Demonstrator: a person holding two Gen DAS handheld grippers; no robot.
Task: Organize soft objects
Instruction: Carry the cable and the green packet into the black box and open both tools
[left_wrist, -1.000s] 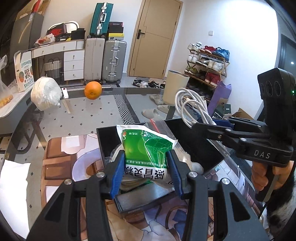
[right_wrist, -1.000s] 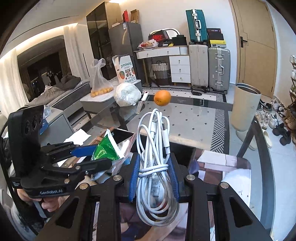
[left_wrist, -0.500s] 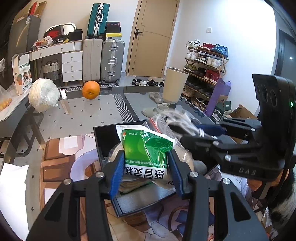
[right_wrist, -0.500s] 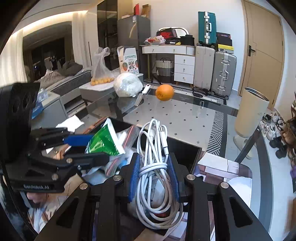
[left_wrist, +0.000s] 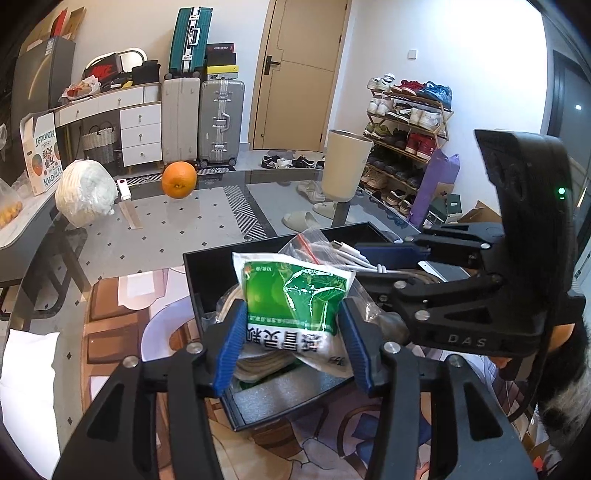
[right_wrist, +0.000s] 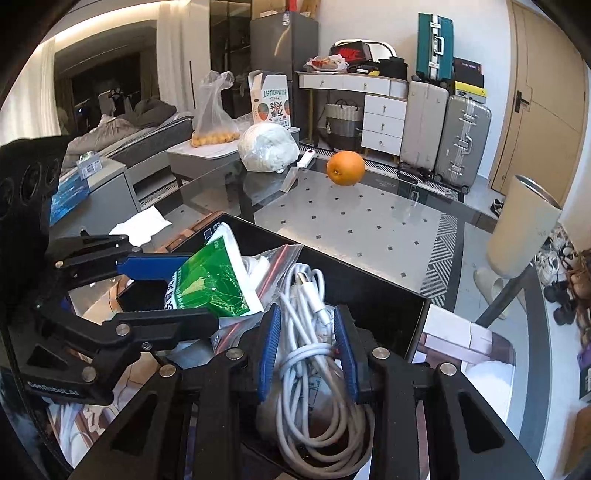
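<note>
My left gripper (left_wrist: 293, 345) is opening its jaws around the green packet (left_wrist: 295, 295), whose sides barely touch the blue pads, and the packet stands over the near end of the black box (left_wrist: 207, 280). My right gripper (right_wrist: 306, 350) is clamped on the white cable (right_wrist: 310, 354), held over the same box just beside the packet. An orange (left_wrist: 179, 180) sits well beyond the box.

My left wrist cam looks down-forward, close over the box (left_wrist: 207, 280); right one likewise from the opposite side. Both share box (right_wrist: 388, 306) and orange (right_wrist: 345, 168).
</note>
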